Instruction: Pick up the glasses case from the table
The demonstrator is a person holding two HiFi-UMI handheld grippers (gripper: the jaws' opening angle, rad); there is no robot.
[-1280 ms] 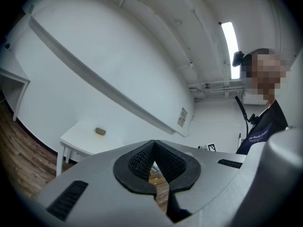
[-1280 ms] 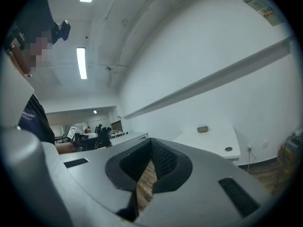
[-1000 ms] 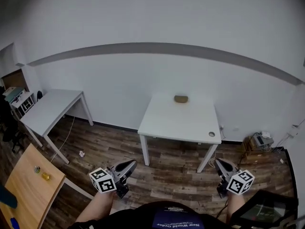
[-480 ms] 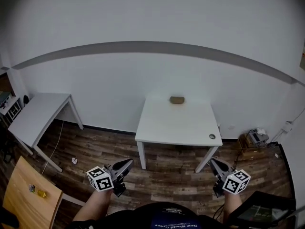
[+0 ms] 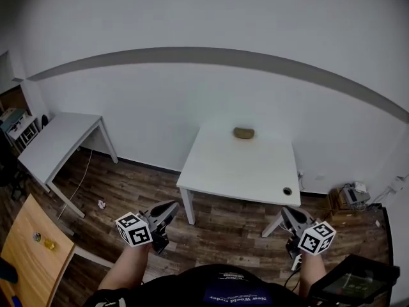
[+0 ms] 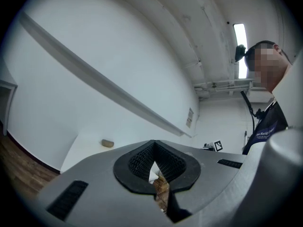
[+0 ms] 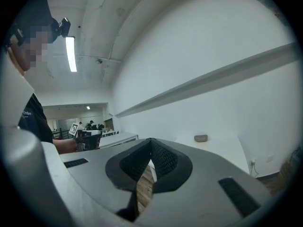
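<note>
The glasses case (image 5: pixel 243 133) is a small olive-brown oval lying near the far edge of the white table (image 5: pixel 217 171), close to the wall. It also shows far ahead in the left gripper view as the case (image 6: pixel 107 143) and in the right gripper view as the case (image 7: pixel 200 138). My left gripper (image 5: pixel 169 208) and right gripper (image 5: pixel 285 212) hang over the wooden floor in front of the table, well short of it. Both point toward the table. Each pair of jaws is shut with nothing between them, as the left gripper (image 6: pixel 154 146) and right gripper (image 7: pixel 150 144) show.
A second white table (image 5: pixel 57 146) stands at the left. A wooden tabletop (image 5: pixel 29 267) with small items lies at the lower left. Crumpled paper (image 5: pixel 101 204) is on the floor. Boxes (image 5: pixel 353 194) sit by the right wall, and a dark tray (image 5: pixel 358 285) is at the lower right.
Both grippers have travelled forward over the floor toward the white table, which now looks nearer and larger. Their jaws stayed shut.
</note>
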